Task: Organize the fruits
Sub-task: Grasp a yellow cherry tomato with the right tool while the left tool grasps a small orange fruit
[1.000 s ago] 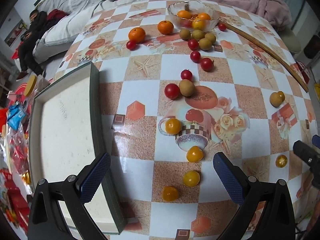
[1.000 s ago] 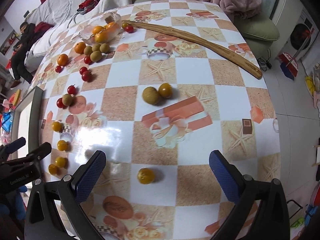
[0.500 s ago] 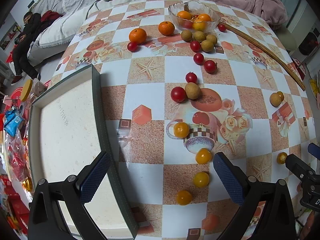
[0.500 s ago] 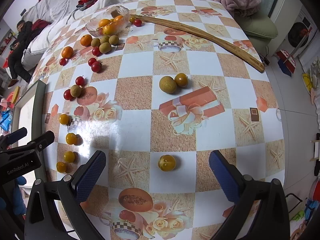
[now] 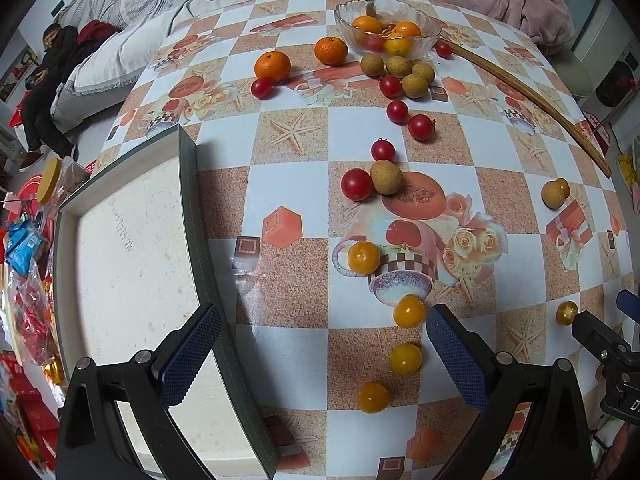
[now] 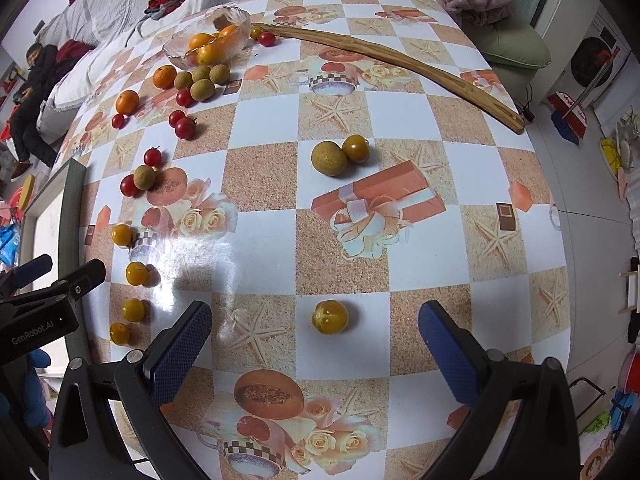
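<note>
Left hand-held gripper (image 5: 320, 356): jaws spread wide, nothing between the pads, held above the table (image 5: 288, 184). Its left finger (image 5: 188, 356) hangs over the right rim of the tray (image 5: 200, 240), which lies empty to the left of this gripper. Between the fingers and slightly right of centre run three yellow tomatoes in a line: one (image 5: 409, 311) just beside the right finger's tip, one (image 5: 405, 358) below it, one (image 5: 373, 397) nearest the camera. A fourth (image 5: 363, 257) lies ahead of the gripper.

Farther ahead: a red tomato (image 5: 357, 184) touching a longan (image 5: 386, 177), more red tomatoes beyond, two tangerines (image 5: 272, 66), a cluster of longans (image 5: 398, 67), and at the far edge a glass bowl (image 5: 348, 20) holding fruit. A wooden stick (image 5: 532, 100) runs along the far right.

Right hand-held gripper (image 6: 316, 356): jaws likewise spread wide, empty. A single yellow tomato (image 6: 330, 317) sits on the table just ahead of the gap, between the two fingertips and touching neither. Well ahead of it, a longan (image 6: 329, 158) touches a yellow tomato (image 6: 355, 148). The left gripper's body shows at this view's left edge.
</note>
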A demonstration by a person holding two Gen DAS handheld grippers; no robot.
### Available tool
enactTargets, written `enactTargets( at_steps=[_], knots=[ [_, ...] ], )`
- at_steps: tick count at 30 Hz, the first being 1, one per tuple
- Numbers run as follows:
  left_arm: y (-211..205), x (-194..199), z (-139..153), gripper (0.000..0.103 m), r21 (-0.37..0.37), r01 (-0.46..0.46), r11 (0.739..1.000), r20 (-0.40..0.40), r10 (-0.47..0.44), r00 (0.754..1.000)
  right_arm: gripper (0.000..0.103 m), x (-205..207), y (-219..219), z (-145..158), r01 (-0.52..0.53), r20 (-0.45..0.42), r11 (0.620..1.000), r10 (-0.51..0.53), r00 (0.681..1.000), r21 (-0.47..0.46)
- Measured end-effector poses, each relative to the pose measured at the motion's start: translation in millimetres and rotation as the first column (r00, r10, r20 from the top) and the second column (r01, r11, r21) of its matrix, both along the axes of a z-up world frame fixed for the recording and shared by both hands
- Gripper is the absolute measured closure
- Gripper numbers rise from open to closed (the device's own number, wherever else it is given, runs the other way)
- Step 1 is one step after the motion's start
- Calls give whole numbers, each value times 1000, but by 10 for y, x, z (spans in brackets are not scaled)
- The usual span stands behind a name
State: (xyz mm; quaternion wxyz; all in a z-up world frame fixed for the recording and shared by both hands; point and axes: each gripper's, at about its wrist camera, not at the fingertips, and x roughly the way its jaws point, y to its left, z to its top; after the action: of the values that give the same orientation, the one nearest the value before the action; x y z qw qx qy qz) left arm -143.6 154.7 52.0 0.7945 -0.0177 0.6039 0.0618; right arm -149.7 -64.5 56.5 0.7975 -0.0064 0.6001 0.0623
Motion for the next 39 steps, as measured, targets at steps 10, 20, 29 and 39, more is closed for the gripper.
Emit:
enactTargets(
  at_steps=[10, 20, 29, 39],
  knots=[
    [5, 22, -16, 0, 6, 3, 1000, -4, -3, 1000, 0, -11, -30, -21, 10, -6, 1000, -10, 1000, 1],
    [-21, 66, -52, 0, 6, 10, 1000, -9, -9, 1000, 0, -7, -63, -69, 19, -21, 1000, -19, 1000, 3],
    [9, 136, -145, 0, 9, 4, 1000, -19, -4, 1000, 0, -24, -100, -171, 33, -40, 999, -33, 999, 2],
    [0, 286, -301, 0, 6, 30, 1000, -15, -30, 999, 0, -17, -109, -323, 36, -52, 999, -35, 998, 7]
  ],
)
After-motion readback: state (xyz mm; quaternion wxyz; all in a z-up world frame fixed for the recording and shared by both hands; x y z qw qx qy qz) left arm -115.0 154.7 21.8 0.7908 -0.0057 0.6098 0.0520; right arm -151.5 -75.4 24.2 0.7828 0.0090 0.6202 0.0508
